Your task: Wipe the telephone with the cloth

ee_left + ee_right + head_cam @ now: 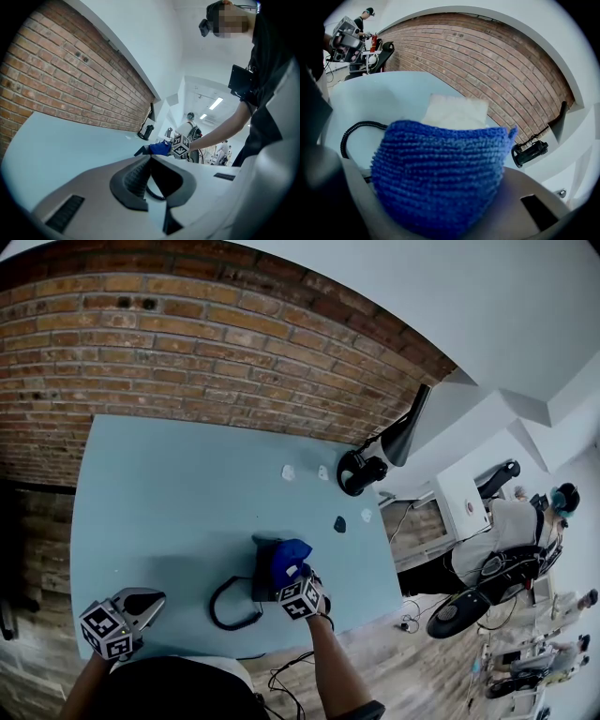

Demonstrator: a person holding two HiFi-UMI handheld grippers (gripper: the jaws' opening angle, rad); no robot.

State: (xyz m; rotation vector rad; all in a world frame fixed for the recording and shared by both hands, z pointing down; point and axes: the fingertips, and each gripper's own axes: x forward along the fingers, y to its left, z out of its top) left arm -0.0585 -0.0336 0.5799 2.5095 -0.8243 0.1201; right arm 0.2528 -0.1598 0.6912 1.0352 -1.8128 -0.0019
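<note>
Near the surface's [187,493] front edge, we press the cloth [289,554], pinched in our right gripper's [292,576] jaws, onto the telephone [262,573] to wipe it; our left gripper [155,599], jaws together and empty, rests apart.

Your widest free room is the left and far stretch of the tabletop [159,493]. It lies bare from your left gripper [155,600] up to the brick wall [187,343], which closes off the far edge. Between that gripper and your right gripper [292,576], the coiled cord [228,613] loops out left of the telephone [262,570]. At the far right corner stands a black clamp mount [359,472], with 4 small bits [289,472] scattered near it.
</note>
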